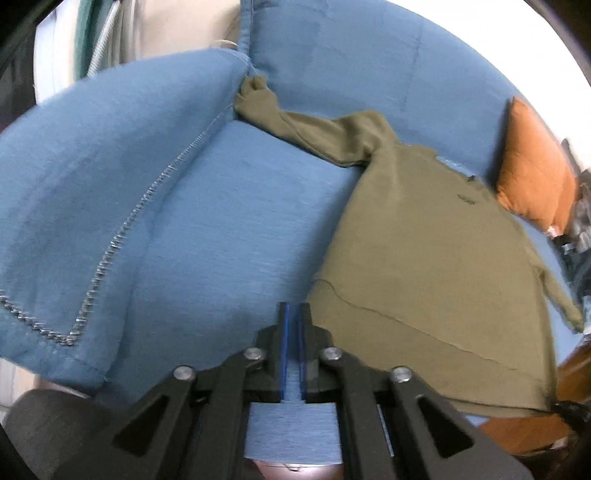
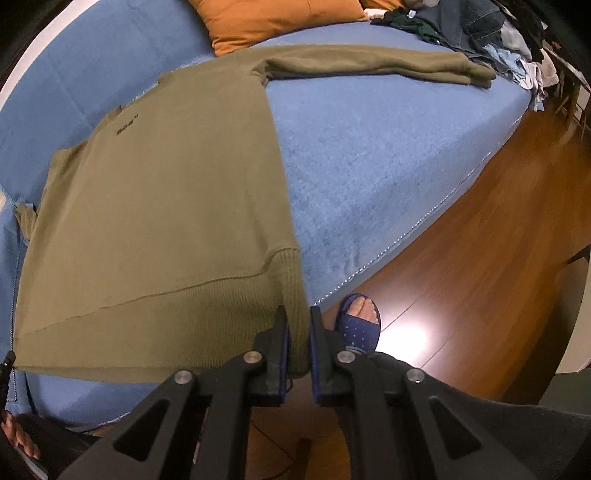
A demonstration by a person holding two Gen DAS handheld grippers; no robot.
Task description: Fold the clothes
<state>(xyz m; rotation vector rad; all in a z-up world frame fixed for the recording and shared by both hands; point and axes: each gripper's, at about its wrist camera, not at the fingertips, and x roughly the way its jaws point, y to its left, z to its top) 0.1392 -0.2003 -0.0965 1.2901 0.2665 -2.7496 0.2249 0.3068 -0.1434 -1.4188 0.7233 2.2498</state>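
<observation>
An olive green sweater lies flat on a blue sofa seat, its ribbed hem toward me and one sleeve stretched out to the right. In the left wrist view the sweater lies right of centre with its other sleeve bunched toward the seat's back corner. My left gripper is nearly closed with a thin gap, empty, above bare seat just left of the hem corner. My right gripper is closed on the hem's right corner.
An orange cushion leans at the sofa back. A heap of clothes lies at the far right end. The blue armrest rises on the left. Wooden floor and a slippered foot lie below the seat edge.
</observation>
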